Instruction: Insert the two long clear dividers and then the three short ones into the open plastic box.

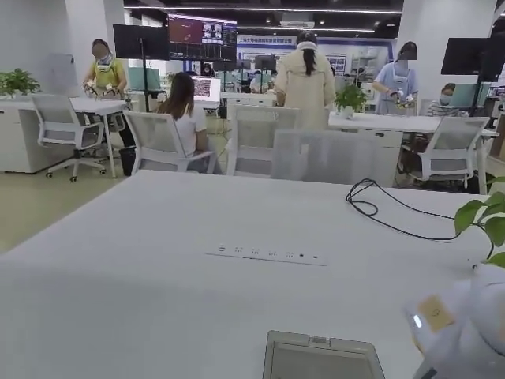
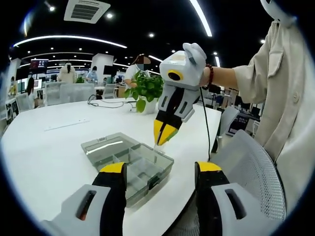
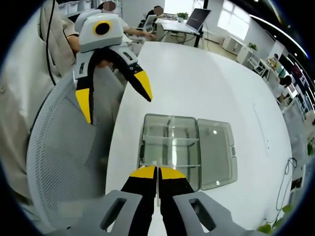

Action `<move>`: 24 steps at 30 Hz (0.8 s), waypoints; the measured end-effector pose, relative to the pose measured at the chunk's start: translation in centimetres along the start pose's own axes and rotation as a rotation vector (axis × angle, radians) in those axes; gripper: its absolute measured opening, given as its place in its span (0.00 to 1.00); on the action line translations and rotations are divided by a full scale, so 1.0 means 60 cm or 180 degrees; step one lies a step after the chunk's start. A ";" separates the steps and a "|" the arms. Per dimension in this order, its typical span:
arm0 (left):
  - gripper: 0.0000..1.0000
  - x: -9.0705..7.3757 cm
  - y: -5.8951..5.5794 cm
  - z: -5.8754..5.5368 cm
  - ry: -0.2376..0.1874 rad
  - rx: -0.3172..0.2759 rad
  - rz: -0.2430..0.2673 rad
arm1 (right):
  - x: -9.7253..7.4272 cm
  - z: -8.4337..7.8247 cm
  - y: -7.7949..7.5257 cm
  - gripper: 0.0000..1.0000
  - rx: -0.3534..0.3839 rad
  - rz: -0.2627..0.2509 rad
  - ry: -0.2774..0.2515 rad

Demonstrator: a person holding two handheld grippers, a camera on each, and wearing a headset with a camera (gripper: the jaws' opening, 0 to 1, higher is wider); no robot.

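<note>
Head view looks far across the white table (image 1: 158, 237) and catches one half of the plastic box (image 1: 319, 359) at the bottom edge. A blurred gripper (image 1: 461, 328) sits at lower right with its jaws out of frame, so I cannot tell there whether it is open or closed. Left gripper view has the left gripper (image 2: 161, 169) with jaws spread wide and nothing between them. It points at the box from off the table's edge, beside a mesh chair (image 2: 251, 172). The right gripper (image 2: 165, 133) hangs tips-down just above the box's near corner, jaws pinched together. A faint clear sliver seems to hang below the tips, too faint to call a divider. Right gripper view looks down its own closed jaws onto the near edge of the base. The base and the flat lid (image 3: 214, 152) lie side by side, so the box's long axis runs across that view. Clear dividers (image 3: 170, 141) already split the base into cells, though I cannot count them. The right gripper is clearly the nearer, with the base straight below it, so any piece it carries would have to go down upright, in line with a slot.
</note>
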State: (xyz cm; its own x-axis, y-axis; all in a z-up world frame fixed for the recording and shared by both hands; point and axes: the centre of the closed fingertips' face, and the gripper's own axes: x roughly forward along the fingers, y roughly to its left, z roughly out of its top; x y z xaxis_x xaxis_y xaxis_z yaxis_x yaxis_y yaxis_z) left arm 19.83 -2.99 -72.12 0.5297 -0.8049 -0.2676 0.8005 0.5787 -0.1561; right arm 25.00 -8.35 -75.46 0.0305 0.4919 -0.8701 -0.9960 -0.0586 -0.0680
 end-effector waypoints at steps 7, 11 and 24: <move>0.65 0.002 0.003 -0.005 0.0045 -0.0041 0.0031 | 0.016 -0.020 -0.020 0.02 0.0071 -0.0018 0.0166; 0.70 0.003 0.004 -0.005 0.0040 -0.0068 0.0037 | 0.024 -0.026 -0.028 0.02 0.0098 -0.0028 0.0223; 0.76 0.004 0.009 -0.008 0.0067 -0.0070 0.0089 | 0.036 -0.041 -0.035 0.02 0.0189 0.0022 0.0352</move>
State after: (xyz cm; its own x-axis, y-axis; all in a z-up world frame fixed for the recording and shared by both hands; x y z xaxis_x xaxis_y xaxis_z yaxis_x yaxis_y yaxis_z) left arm 20.24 -2.80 -72.70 0.5455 -0.7856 -0.2920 0.7790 0.6038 -0.1689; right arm 27.35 -9.31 -78.43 0.0295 0.3927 -0.9192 -0.9993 -0.0085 -0.0357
